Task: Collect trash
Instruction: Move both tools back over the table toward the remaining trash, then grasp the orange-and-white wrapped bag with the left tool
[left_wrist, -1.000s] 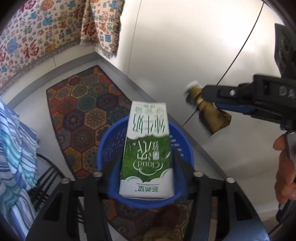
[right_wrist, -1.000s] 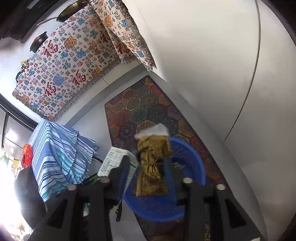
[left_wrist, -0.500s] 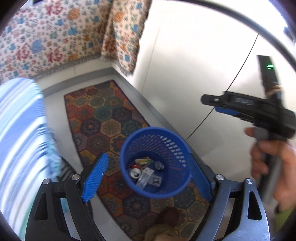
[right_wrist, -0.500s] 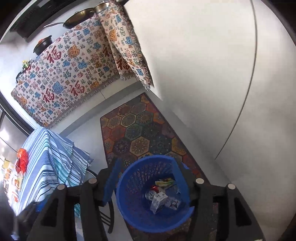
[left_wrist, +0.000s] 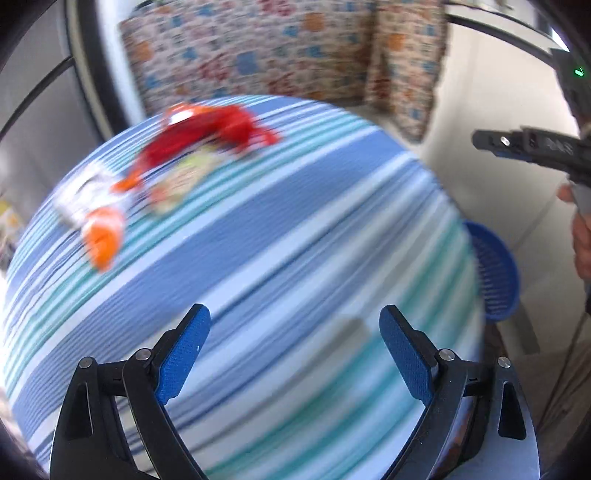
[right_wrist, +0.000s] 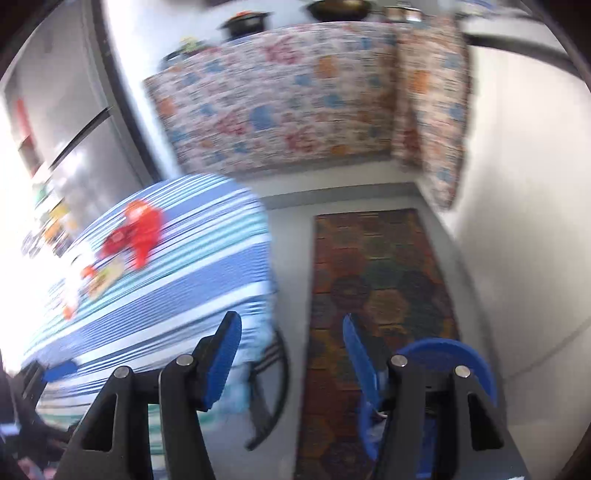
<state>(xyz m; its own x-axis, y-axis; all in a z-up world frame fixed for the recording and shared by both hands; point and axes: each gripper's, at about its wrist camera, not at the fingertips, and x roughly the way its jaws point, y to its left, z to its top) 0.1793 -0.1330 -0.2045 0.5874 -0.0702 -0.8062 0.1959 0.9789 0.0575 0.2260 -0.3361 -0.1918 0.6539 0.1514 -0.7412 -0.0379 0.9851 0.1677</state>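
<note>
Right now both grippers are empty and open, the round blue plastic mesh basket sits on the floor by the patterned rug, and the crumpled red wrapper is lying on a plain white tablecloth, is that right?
Not quite. The crumpled red wrapper lies on a blue, teal and white striped tablecloth, not a plain white one, as the left wrist view shows. The rest holds: the left gripper and right gripper are open and empty, and the round blue plastic mesh basket sits on the floor by the patterned rug.

a home kitchen is suggested: pans (right_wrist: 334, 9) are seen on a cloth-draped counter (right_wrist: 280, 110), a patterned rug (right_wrist: 380, 295) on the floor, a striped tablecloth (left_wrist: 295, 240), a fridge (right_wrist: 74, 122).
</note>
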